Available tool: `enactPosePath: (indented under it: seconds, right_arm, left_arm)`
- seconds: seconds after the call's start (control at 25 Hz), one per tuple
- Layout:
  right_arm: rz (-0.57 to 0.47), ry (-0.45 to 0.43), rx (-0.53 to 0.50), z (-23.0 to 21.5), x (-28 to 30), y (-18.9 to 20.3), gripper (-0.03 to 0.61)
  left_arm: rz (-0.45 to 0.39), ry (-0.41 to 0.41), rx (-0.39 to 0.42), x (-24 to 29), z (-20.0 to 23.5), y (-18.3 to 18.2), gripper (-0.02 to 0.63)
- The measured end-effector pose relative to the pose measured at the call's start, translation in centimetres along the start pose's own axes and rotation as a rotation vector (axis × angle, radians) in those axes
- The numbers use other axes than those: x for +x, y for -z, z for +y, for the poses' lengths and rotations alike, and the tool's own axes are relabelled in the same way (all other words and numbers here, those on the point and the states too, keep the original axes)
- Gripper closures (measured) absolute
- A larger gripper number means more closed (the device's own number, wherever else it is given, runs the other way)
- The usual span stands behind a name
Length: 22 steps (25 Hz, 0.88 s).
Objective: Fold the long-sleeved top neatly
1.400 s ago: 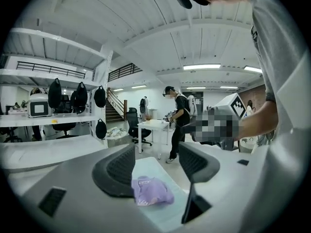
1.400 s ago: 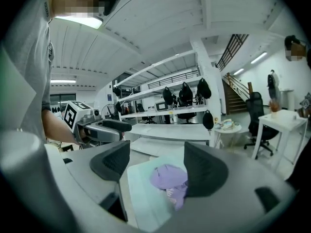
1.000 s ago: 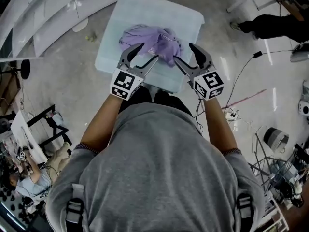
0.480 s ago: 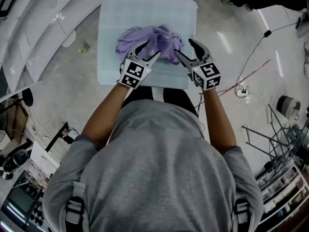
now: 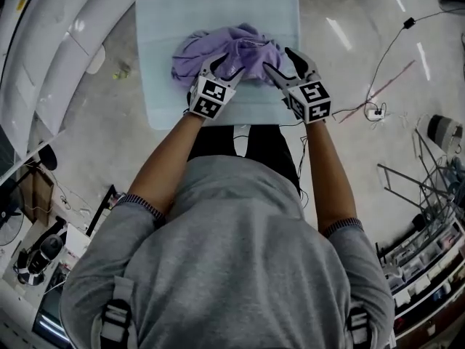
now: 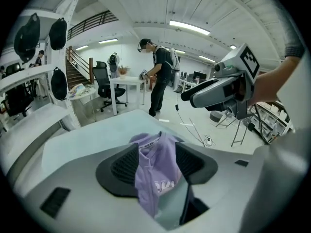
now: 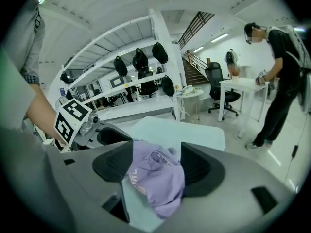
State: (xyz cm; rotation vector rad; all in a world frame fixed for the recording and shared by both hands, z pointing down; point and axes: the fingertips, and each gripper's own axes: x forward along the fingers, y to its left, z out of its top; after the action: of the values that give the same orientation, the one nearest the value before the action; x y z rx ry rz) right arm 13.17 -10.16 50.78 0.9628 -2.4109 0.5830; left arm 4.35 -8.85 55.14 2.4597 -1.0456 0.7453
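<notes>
Head view: the crumpled long-sleeved top [image 5: 232,46] is heaped on the table [image 5: 218,6], at twelve o'clock just beyond the left gripper [image 5: 227,67] and right gripper [image 5: 280,60], whose jaws are held apart (just closing slightly, cloth framed between, unpinched), neither judged nearer.

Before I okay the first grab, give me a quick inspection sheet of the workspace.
Surface: pale table, bare around the garment.
Job's things: purple long-sleeved top, crumpled in a heap, not yet folded.
Clutter: nothing seen on the table.
Grippers: left hand-held gripper and right hand-held gripper open at the heap's near edge; jaws have just been closing, cloth between them, pads not pressing.
Cables: floor cable and power strip right of the table in the head view.
Surroundings: white shelving at left; another person at a desk.
</notes>
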Motion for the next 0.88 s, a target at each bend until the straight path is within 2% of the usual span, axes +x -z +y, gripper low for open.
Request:
enactPosePath:
  seconds: [0.2,0.4,0.64,0.88]
  right_arm:
    - [0.027,0.034,0.028,-1.3,1.9,2.3,0.262]
    - [0.069,0.037,0.054,-2.3,3.8,4.6,0.264]
    - [0.093,0.038,0.073,-3.0,5.5,6.4,0.266]
    - [0.113,0.03,0.078,-4.3,6.7,7.9,0.279]
  left_arm:
    - [0.056,-0.027,-0.002,2.9,0.5,2.3,0.362]
    - [0.12,-0.119,0.101,5.3,1.5,4.2,0.376]
    - [0.164,-0.172,0.116,6.6,2.4,6.3,0.384]
    - [0.124,-0.227,0.108,5.8,3.8,5.6,0.518]
